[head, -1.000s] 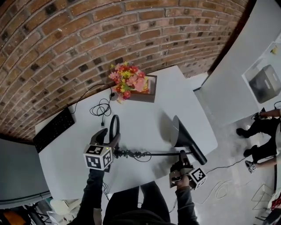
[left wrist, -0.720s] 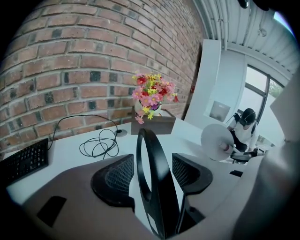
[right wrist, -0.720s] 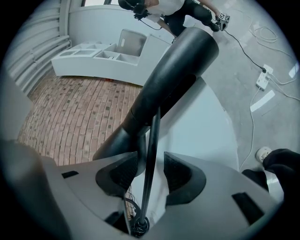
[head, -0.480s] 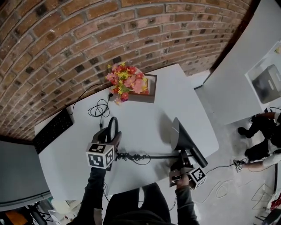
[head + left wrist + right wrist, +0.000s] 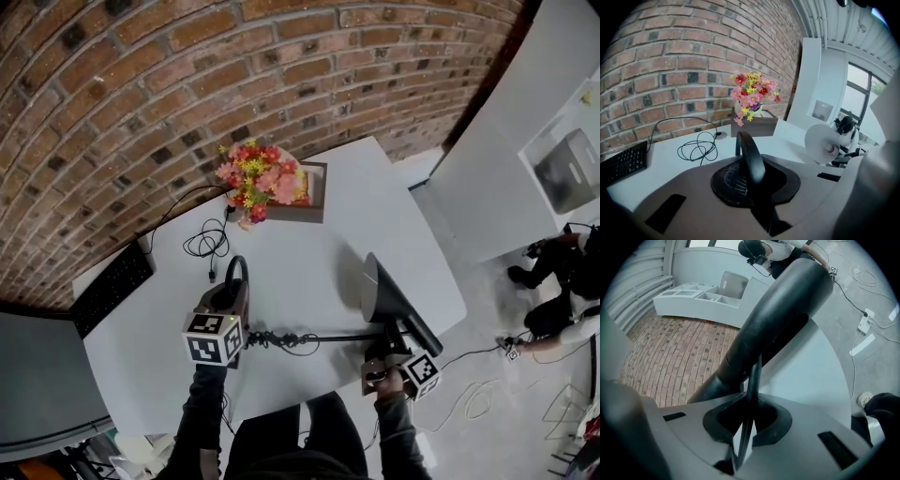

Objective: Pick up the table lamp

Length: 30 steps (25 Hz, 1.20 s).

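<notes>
The table lamp [image 5: 382, 292] lies on its side across the near part of the table [image 5: 309, 246] — shade end at the right, base end at the left. Behind it, by the brick wall [image 5: 187, 94], stands a box [image 5: 316, 192] with flowers [image 5: 261, 178] in it. A coil of cable [image 5: 204, 242] lies left of the box — and a keyboard [image 5: 112, 284] lies at the table's left edge.

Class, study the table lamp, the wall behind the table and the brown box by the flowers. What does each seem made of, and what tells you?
The table lamp looks like painted metal or plastic: smooth matt black shade, thin rigid stem. The wall is brick: rough red-brown blocks, pale mortar joints. The box is possibly wood: flat brown sides.
</notes>
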{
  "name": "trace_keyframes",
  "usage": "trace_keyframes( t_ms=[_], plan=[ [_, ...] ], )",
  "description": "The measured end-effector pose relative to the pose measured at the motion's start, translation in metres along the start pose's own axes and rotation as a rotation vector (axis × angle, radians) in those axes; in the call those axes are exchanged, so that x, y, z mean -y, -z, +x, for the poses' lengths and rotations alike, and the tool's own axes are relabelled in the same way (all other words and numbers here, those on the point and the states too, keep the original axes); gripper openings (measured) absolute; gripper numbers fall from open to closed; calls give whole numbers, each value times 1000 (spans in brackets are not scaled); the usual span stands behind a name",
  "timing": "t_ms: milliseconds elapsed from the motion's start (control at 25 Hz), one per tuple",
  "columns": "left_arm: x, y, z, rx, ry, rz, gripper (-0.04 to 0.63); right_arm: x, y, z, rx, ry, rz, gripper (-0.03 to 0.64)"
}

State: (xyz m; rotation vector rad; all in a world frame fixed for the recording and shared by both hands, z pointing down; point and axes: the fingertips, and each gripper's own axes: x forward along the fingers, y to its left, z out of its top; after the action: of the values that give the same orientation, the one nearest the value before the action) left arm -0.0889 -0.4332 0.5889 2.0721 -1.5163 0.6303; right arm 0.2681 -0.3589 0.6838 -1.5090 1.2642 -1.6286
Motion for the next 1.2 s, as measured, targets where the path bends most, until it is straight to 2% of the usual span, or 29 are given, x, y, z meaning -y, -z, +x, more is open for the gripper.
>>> trace_keyframes(
  t_ms=[160, 920, 1200],
  plan=[
    [0, 1, 0, 16, 12, -44, 11, 1, 0, -1, 10, 6, 0, 21],
    [6, 7, -5, 16, 26, -28, 6, 8, 2, -16, 30, 38, -25, 21],
    [0, 12, -15, 23, 30, -61, 6, -15, 1, -20, 38, -36, -109, 21]
  ],
)
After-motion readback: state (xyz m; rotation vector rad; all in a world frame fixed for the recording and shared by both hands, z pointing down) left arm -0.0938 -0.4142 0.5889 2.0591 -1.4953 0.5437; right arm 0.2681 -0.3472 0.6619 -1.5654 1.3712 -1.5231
